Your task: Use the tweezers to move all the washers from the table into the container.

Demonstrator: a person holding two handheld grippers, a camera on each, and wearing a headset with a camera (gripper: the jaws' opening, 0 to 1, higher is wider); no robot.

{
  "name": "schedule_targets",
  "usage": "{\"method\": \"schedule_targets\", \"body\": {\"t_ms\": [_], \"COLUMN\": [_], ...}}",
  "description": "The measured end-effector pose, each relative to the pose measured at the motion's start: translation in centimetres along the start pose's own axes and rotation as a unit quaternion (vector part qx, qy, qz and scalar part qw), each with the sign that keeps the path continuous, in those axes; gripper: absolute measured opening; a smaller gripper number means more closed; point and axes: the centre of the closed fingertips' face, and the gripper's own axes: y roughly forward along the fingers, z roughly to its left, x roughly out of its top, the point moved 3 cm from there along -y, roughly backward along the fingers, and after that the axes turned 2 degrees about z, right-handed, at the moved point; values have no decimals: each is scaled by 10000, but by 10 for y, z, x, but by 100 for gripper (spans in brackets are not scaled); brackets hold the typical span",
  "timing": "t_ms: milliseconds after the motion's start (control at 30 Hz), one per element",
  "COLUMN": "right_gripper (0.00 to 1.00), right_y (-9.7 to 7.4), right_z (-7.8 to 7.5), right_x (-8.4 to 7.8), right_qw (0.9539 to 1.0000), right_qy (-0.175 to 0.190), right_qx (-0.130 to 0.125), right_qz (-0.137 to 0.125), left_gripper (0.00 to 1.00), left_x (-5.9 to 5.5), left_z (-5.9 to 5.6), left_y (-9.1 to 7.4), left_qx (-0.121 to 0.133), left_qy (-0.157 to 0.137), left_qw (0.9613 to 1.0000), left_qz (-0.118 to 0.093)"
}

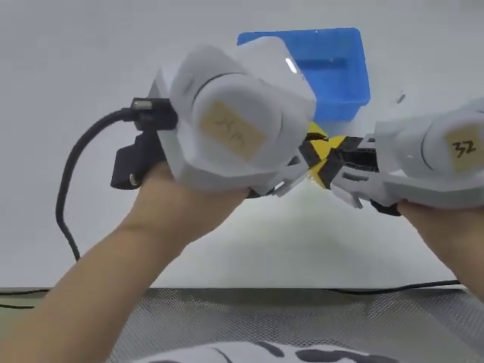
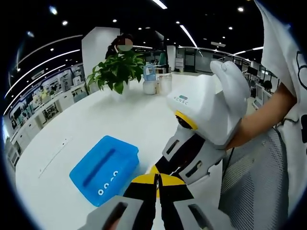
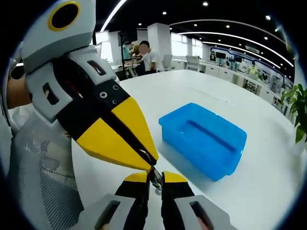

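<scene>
My two grippers meet tip to tip above the white table [image 1: 227, 249], in front of the blue container [image 1: 318, 68]. A thin metal pair of tweezers [image 3: 154, 176] pokes out from the yellow tips of the left gripper [image 3: 149, 163] and runs down between the jaws of the right gripper [image 3: 154, 182]. Both pairs of jaws look shut on it. In the left gripper view the left gripper [image 2: 157, 181] is closed, and the right gripper's white body [image 2: 211, 110] sits just ahead. The container [image 2: 103, 167] holds small white washers [image 2: 108, 184].
A black cable [image 1: 76, 166] loops over the table at the left. A grey mesh mat [image 1: 302, 318] lies along the near edge. A potted plant [image 2: 117, 69] stands at the far side. A small pale speck [image 1: 401, 97] lies right of the container.
</scene>
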Motion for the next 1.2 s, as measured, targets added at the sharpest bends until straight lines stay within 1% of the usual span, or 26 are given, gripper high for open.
{"method": "schedule_targets", "body": {"t_ms": [33, 167, 267, 333, 433, 600, 667, 767, 800, 833, 967, 1000, 1100, 1200], "right_gripper": [5, 4, 4, 4, 4, 4, 4, 4, 4, 4, 4, 4, 4, 4], "right_y": [-1, -3, -10, -14, -18, -27, -29, -32, -33, -35, -40, -39, -34, -28], "right_z": [0, 0, -1, -5, -8, -21, -24, -31, -35, -39, -50, -54, -62, -70], "right_x": [0, 0, 7, 13, 21, 35, 39, 50, 52, 56, 71, 73, 75, 73], "right_qw": [9998, 9997, 9995, 9993, 9986, 9968, 9963, 9953, 9946, 9932, 9902, 9895, 9886, 9885], "right_qy": [-170, -228, -313, -365, -472, -592, -610, -545, -539, -570, -573, -589, -622, -614], "right_qx": [-10, 19, -46, -112, -222, -473, -541, -662, -725, -832, -989, -1032, -1099, -1138], "right_qz": [69, 127, 69, -4, -42, -243, -281, -457, -506, -577, -803, -822, -824, -783], "left_gripper": [0, 0, 0, 0, 0, 0, 0, 0, 0, 0, 0, 0, 0, 0], "left_x": [1, 4, 11, 17, 26, 44, 50, 57, 60, 65, 77, 78, 79, 76], "left_z": [0, -2, -1, 0, 2, 10, 14, 18, 20, 22, 31, 32, 39, 49], "left_y": [3, 3, -2, -5, -6, -10, -11, -12, -13, -15, -18, -17, -13, -4], "left_qx": [-51, -178, -253, -249, -219, -27, -15, 49, 81, 142, 328, 342, 425, 483], "left_qy": [67, 189, 273, 343, 489, 638, 605, 580, 581, 596, 689, 693, 733, 480], "left_qw": [10000, 9996, 9993, 9991, 9985, 9977, 9978, 9975, 9973, 9966, 9945, 9944, 9939, 9951], "left_qz": [24, 87, 42, -12, -67, -228, -282, -396, -444, -550, -714, -720, -704, -719]}}
